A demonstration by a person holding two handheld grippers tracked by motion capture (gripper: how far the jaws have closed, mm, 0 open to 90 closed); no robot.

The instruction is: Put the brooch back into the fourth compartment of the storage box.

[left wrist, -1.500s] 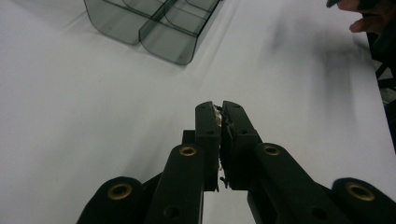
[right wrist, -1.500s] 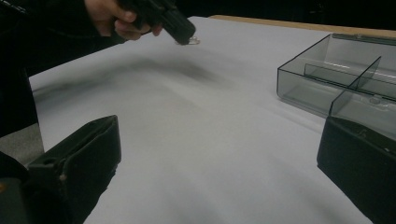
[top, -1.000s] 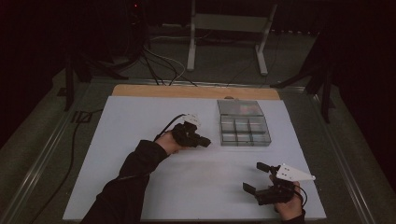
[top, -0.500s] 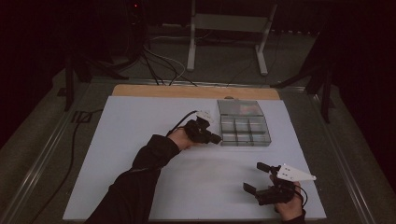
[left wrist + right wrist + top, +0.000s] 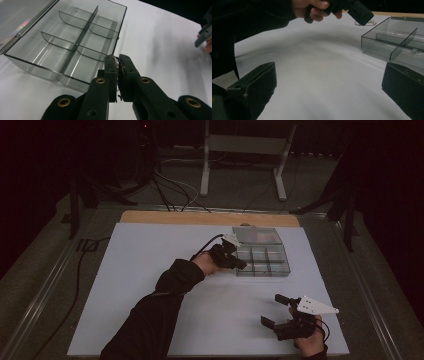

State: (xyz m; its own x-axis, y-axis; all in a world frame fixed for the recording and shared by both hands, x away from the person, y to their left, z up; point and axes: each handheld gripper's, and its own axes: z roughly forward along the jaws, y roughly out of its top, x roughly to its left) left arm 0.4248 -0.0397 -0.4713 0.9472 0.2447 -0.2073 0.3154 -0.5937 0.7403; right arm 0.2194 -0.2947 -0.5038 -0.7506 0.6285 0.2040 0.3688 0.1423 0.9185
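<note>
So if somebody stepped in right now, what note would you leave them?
Left gripper: shut, something small and thin between its pads; I cannot tell what. It hangs at the near edge of the clear divided box.
Right gripper: open, holds nothing, low over the white table.
Box: lid open, compartments look empty.
Done: item apparently picked up.
Left: probably drop it into a compartment.

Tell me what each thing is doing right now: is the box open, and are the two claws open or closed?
Clear box: lid open, folded back flat; the compartments look empty.
Left claw: shut, something thin and pale pinched between its jaws, at the box's near corner.
Right claw: open wide, holding nothing, low over the white table.
</note>
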